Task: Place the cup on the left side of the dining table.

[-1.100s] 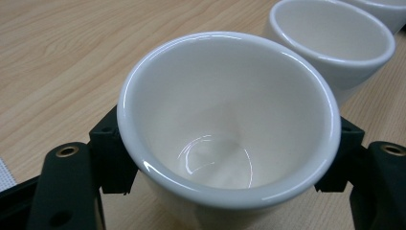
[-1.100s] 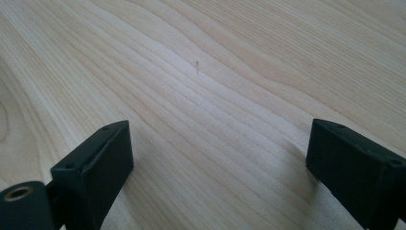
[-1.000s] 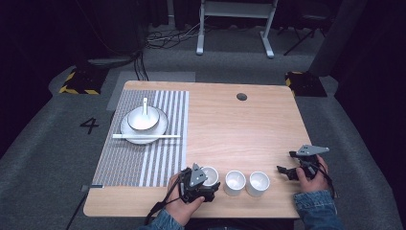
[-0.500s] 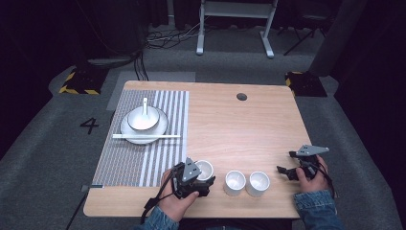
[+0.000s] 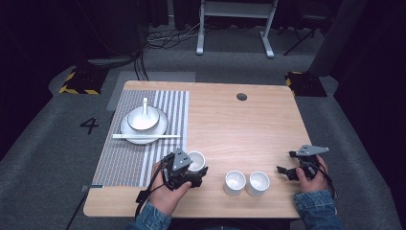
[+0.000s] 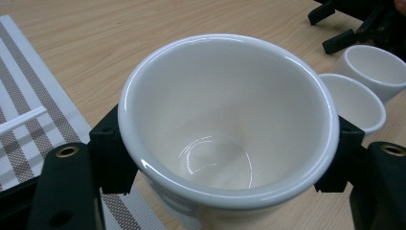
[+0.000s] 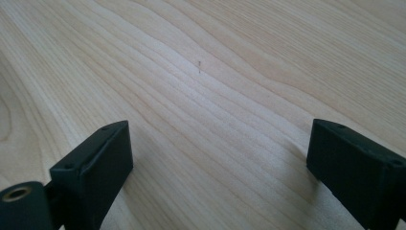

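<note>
Left tool (image 6: 225,158) grasps a white cup (image 6: 227,120) at the bench's (image 5: 239,129) seven o'clock. Right tool (image 7: 220,163), at four o'clock, stands released over bare wood.

In the left gripper view, the white cup (image 6: 225,120) held between the jaws hides its own base and the table beneath; a second cup (image 6: 356,103) is partly hidden behind it, and a third cup (image 6: 378,69) is cut off by the right edge. In the high view, the left gripper (image 5: 189,167) covers part of the held cup.
</note>
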{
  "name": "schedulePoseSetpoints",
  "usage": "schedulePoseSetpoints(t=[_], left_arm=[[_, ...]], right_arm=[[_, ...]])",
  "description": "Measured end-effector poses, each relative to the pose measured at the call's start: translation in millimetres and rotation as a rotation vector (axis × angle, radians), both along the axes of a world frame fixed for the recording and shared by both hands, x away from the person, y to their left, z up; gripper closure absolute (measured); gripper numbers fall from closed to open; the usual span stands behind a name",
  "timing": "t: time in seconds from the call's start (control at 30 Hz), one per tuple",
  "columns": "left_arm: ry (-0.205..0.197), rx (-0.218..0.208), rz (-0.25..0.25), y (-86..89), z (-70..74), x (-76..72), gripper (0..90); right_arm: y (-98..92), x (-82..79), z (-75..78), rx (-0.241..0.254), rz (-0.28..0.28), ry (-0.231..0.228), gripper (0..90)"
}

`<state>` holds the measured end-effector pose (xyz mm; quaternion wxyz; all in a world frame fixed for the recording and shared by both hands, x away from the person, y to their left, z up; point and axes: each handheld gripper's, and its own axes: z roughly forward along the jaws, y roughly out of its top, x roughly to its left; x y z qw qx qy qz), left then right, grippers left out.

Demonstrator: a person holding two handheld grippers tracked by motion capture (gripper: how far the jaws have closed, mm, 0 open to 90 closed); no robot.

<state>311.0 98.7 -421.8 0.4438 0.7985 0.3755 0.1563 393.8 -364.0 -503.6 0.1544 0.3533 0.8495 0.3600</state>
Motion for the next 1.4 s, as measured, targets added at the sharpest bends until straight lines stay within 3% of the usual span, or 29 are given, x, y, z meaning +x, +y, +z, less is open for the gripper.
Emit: schedulePoseSetpoints(t=[0.37, 0.47, 0.6, 1.03, 1.4], left_arm=[[0.009, 0.002, 0.083, 15.8, 9.2, 26.1, 26.6], [-0.014, 0.023, 0.113, 20.2, 7.3, 34.1, 26.6], [-0.014, 0.0, 0.14, 27.2, 4.4, 43.8, 26.6], [-0.05, 0.008, 0.241, 56.6, -0.1, 61.5, 26.6], [-0.043, 0.039, 0.293, 73.4, -9.3, 70.3, 26.6]], right_arm=[[0.0, 0.0, 0.0, 0.0, 0.0, 0.0, 8.5], [0.0, 0.0, 0.0, 0.0, 0.0, 0.0, 8.5], [-0.1, 0.1, 0.0, 0.0, 0.001, 0.001, 8.4], [-0.1, 0.1, 0.0, 0.0, 0.001, 0.001, 8.4], [-0.1, 0.1, 0.0, 0.0, 0.001, 0.001, 8.4]])
